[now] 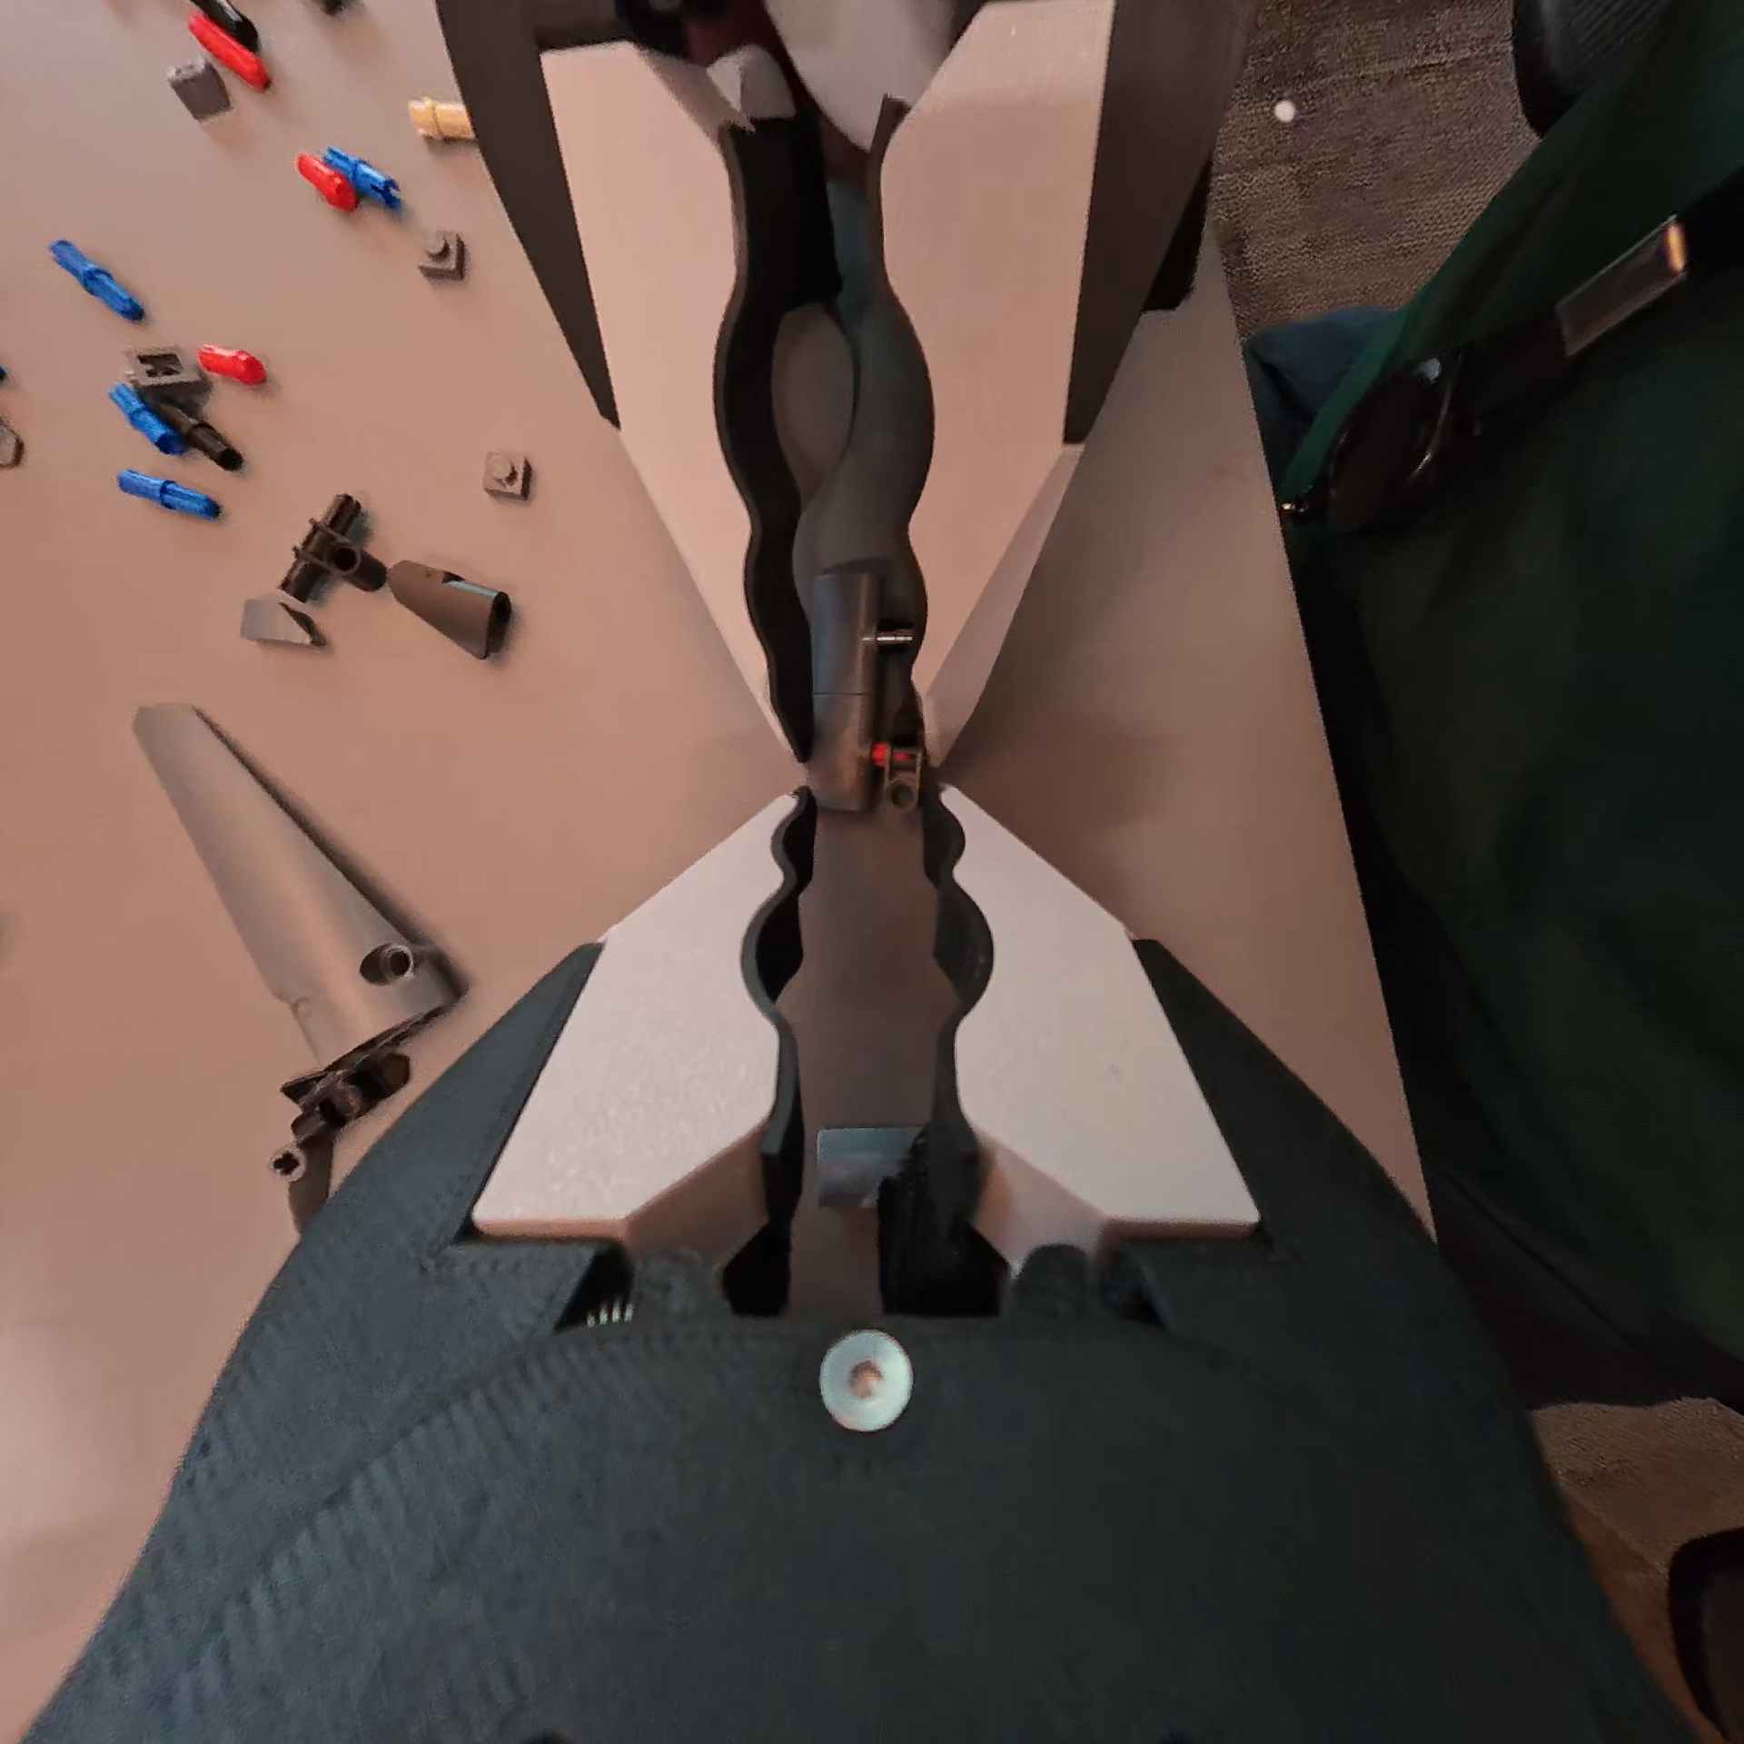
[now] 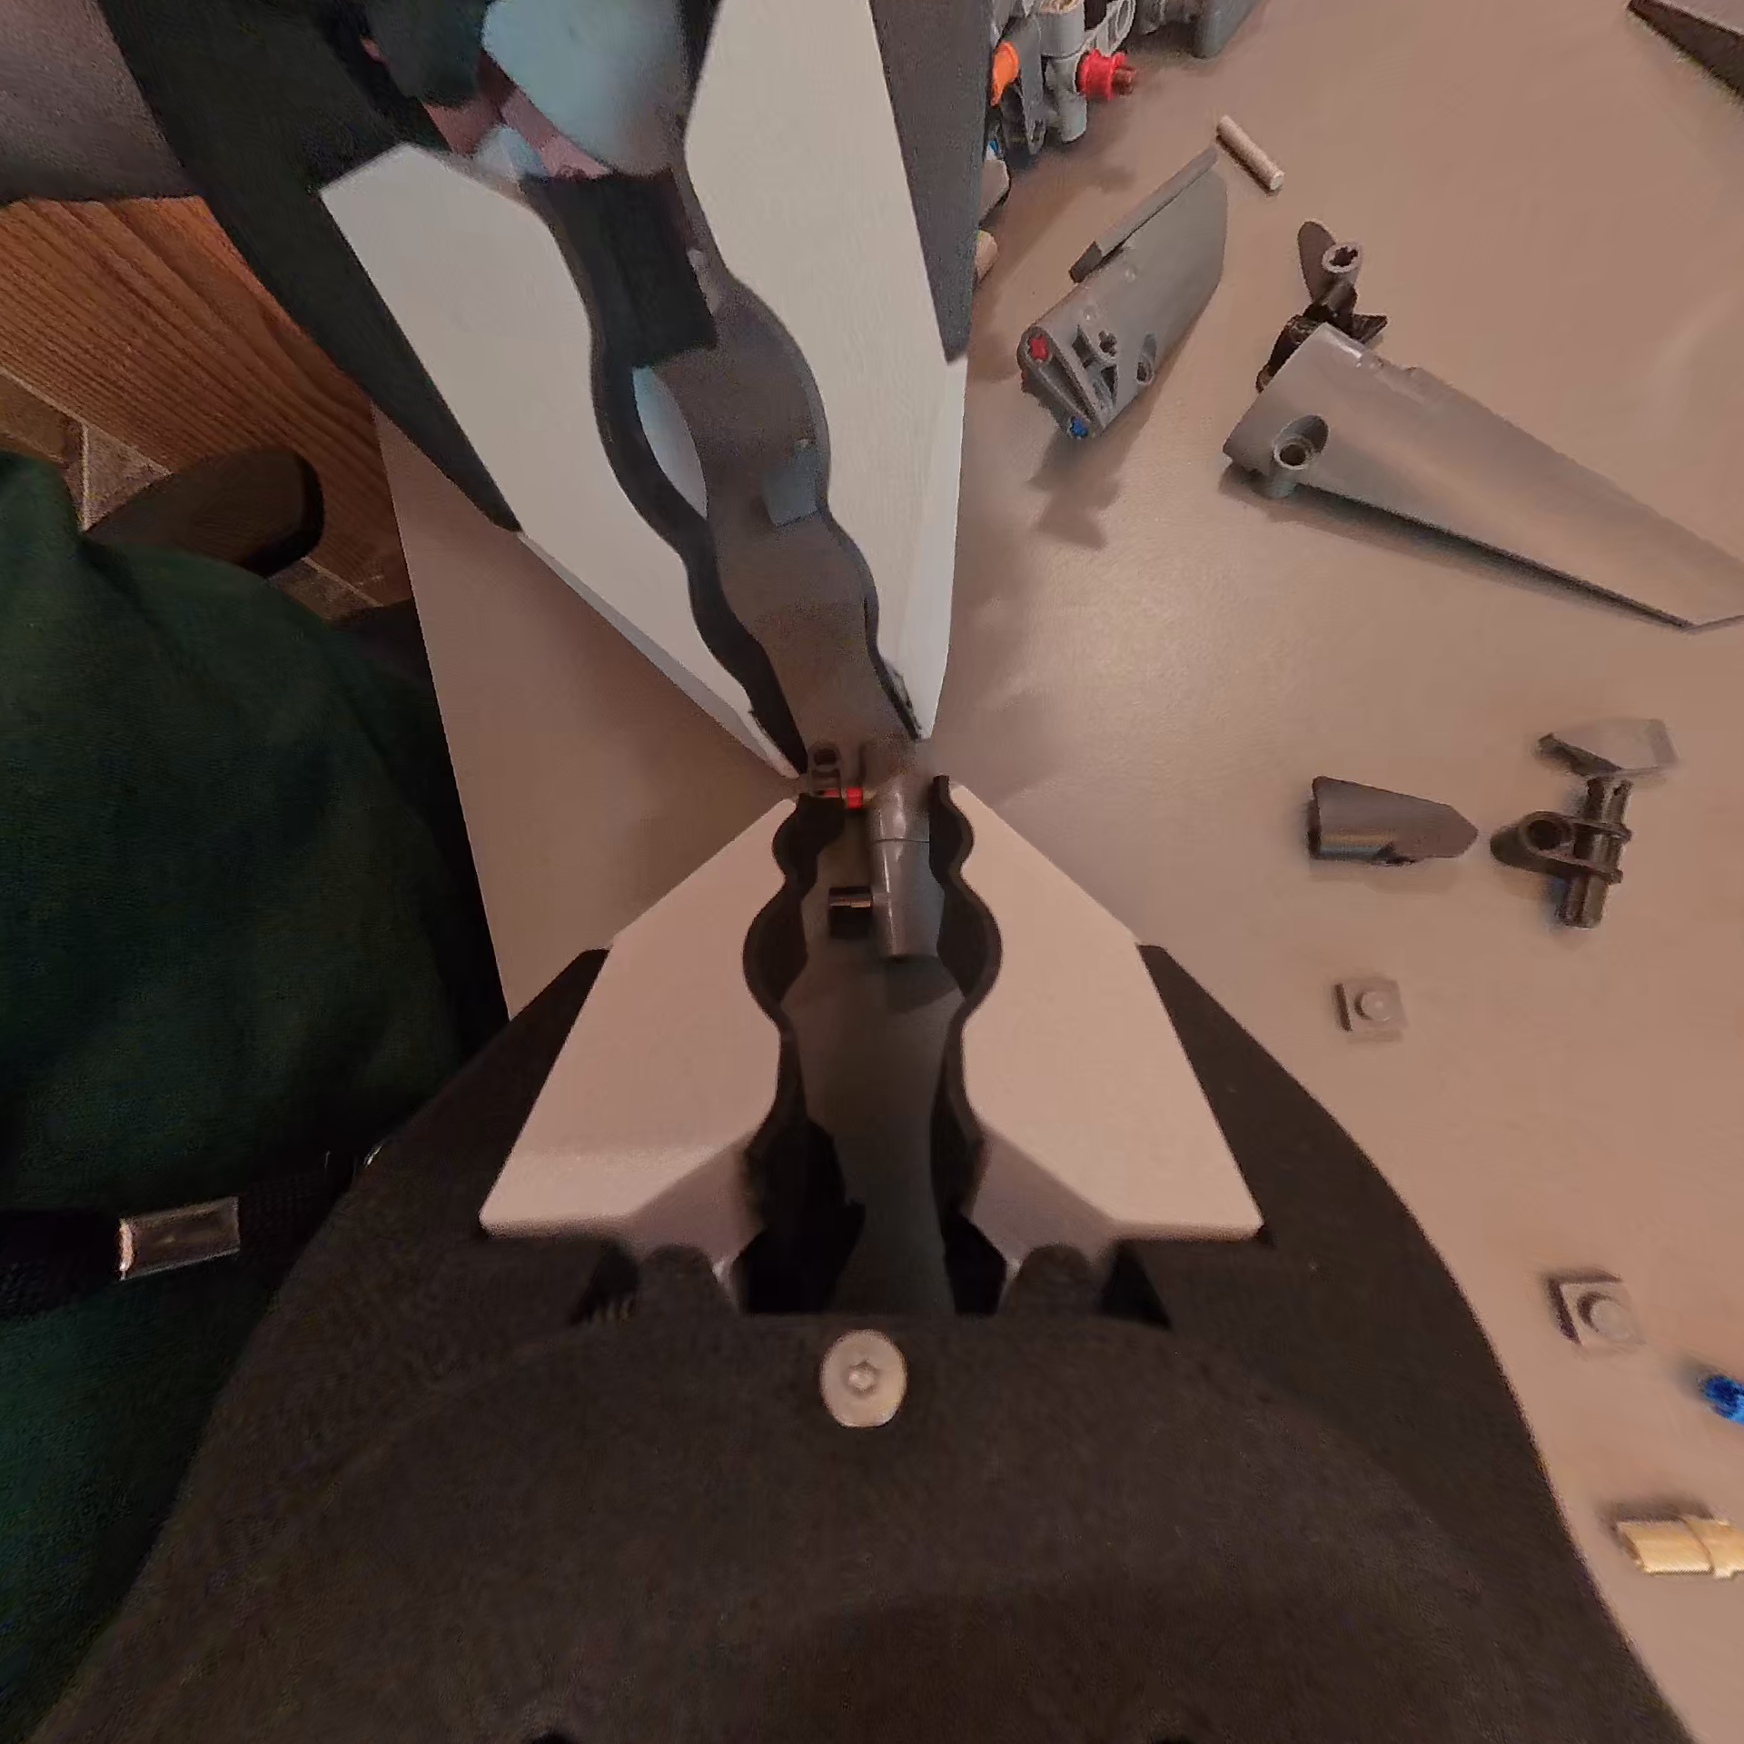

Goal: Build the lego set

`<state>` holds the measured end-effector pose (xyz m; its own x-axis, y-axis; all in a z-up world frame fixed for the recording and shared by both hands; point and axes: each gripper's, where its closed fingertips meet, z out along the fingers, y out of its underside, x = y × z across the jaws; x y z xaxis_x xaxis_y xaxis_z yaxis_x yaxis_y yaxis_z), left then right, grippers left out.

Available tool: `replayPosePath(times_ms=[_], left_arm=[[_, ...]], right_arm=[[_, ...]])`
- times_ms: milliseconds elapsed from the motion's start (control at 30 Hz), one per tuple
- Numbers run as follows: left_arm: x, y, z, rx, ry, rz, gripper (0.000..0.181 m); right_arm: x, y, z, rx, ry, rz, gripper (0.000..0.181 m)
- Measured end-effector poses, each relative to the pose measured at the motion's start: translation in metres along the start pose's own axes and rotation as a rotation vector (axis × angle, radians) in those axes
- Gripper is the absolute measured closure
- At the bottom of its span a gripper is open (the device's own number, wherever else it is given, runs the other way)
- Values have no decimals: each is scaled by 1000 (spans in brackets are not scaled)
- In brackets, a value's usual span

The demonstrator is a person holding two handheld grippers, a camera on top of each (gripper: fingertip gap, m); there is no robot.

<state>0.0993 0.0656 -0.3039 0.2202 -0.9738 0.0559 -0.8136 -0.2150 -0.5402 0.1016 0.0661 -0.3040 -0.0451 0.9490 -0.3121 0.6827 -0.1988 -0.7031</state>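
Tip to tip over the table (image 1: 396, 830), the right gripper (image 2: 873, 849) clamps a grey lego connector (image 2: 901, 878) — left gripper (image 1: 868, 812) jaws nearly together, grip unclear.

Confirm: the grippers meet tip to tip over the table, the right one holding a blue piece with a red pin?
Not quite: the piece in the right gripper is dark grey, not blue, as the right wrist view shows. The left gripper does meet it tip to tip, red pin there.

loose pieces (image 1: 189, 396) crowding table (image 1: 585, 849), grippers tip-to-tip
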Motion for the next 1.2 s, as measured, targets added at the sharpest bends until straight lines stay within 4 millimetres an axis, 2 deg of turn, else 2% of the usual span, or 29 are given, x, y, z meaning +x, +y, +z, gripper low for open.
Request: replayPosePath(times_ms=[200, 867, 1033, 1200], left_arm=[[-1, 0, 5, 8, 33, -13, 157], [1, -1, 6, -49, 89, 53, 162], [-2, -2, 1, -23, 67, -9, 163], [-1, 1, -1, -13, 29, -34, 163]], right_arm=[[0, 0, 0, -3, 7, -6, 158], [0, 0, 1, -11, -14, -6, 162], [3, -4, -4, 22, -25, 21, 159], [3, 5, -9, -29, 8, -45, 153]])
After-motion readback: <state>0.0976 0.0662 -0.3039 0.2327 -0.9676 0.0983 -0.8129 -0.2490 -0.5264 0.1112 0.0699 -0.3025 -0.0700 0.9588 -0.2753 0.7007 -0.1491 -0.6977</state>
